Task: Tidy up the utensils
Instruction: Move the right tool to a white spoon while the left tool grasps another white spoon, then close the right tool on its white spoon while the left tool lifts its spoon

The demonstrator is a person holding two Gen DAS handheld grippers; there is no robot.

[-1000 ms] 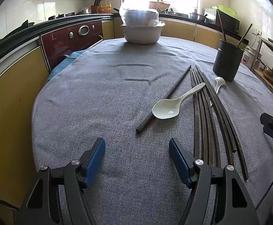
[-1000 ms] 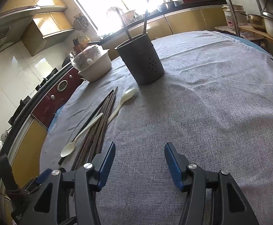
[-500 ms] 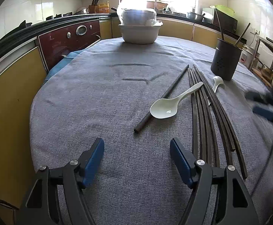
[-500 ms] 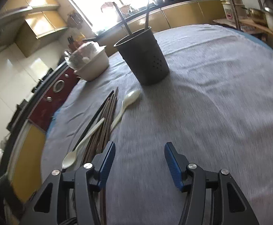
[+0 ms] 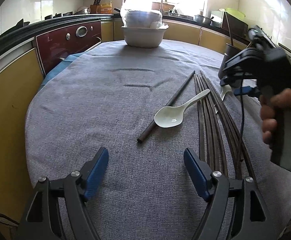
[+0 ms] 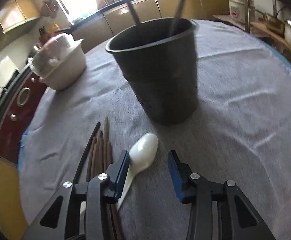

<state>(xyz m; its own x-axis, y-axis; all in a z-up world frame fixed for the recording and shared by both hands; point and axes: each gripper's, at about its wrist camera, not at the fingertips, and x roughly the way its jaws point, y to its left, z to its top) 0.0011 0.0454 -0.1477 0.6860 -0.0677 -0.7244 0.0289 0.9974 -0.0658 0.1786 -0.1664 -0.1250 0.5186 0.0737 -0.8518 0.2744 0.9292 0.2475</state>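
- Left wrist view: the left gripper point(image 5: 146, 166) is spread wide and empty, hovering low over the grey tablecloth point(image 5: 105, 104). Ahead and to its right lies a white ceramic spoon point(image 5: 172, 115), bowl toward the camera, handle running away over a bundle of dark chopsticks point(image 5: 211, 124); one stray chopstick point(image 5: 166, 106) lies angled just left of the spoon. The right gripper point(image 5: 236, 78), held in the person's hand point(image 5: 277, 116), hangs farther off on the right and hides most of the holder.
- Right wrist view: the right gripper point(image 6: 148, 170) is open, holding nothing — a second white spoon point(image 6: 142, 156) lies just beside its left finger point(image 6: 122, 172), bowl pointing ahead toward the dark utensil holder point(image 6: 157, 70), which already has two sticks standing in it. The spoon's long axis runs nearly along the fingers, so the right hand is clearly the nearer one, though it probably needs a small shift left to straddle the handle.
- Only this view shows the holder's open mouth; only the left shows the first spoon.
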